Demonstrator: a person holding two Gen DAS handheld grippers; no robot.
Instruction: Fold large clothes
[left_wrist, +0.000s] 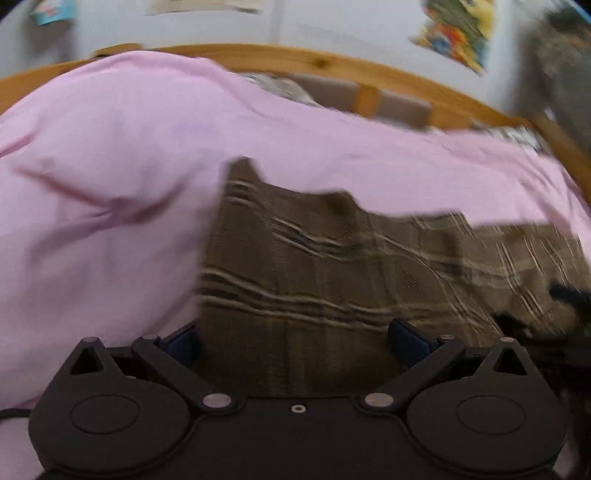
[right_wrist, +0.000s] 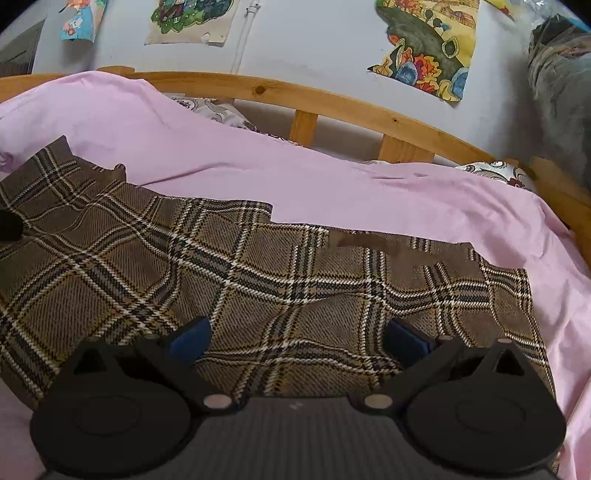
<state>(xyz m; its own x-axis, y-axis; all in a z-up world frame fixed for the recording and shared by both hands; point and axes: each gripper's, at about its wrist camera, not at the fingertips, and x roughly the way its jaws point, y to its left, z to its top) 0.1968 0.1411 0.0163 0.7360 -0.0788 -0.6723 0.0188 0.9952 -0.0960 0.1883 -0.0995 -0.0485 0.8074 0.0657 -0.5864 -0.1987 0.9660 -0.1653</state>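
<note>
Lying spread on a pink sheet (right_wrist: 332, 184), the brown plaid garment (right_wrist: 258, 280) covers the near part of the bed, its far edge stepped and uneven, with rumples running across the middle. Right gripper (right_wrist: 297, 339) sits low over the garment's near edge, jaws spread wide, blue fingertips (right_wrist: 192, 338) on either side with plaid cloth showing between them; nothing clamped. Can't tell whether the tips touch the cloth or hang just above it. Left gripper (left_wrist: 293, 341) is also spread wide, blue pads (left_wrist: 408, 341) apart, plaid garment (left_wrist: 332, 277) filling the gap below; no grip on anything. Left wrist view is motion-blurred, so fine detail is unreliable. In that view the pink sheet (left_wrist: 110, 166) bulges up on the left side, and its fold meets the garment's left edge. A dark shape at the right edge of the left view is too blurred to identify. Wooden bed rail (right_wrist: 332, 99) curves behind the sheet, slats under it, with patterned white bedding (right_wrist: 218, 110) peeking out between sheet and rail. Grey wall behind carries several colourful drawings (right_wrist: 428, 48), one large at upper right, smaller ones at upper left. A grey-green cloth bundle (right_wrist: 561, 92) hangs at the far right by the rail end.
</note>
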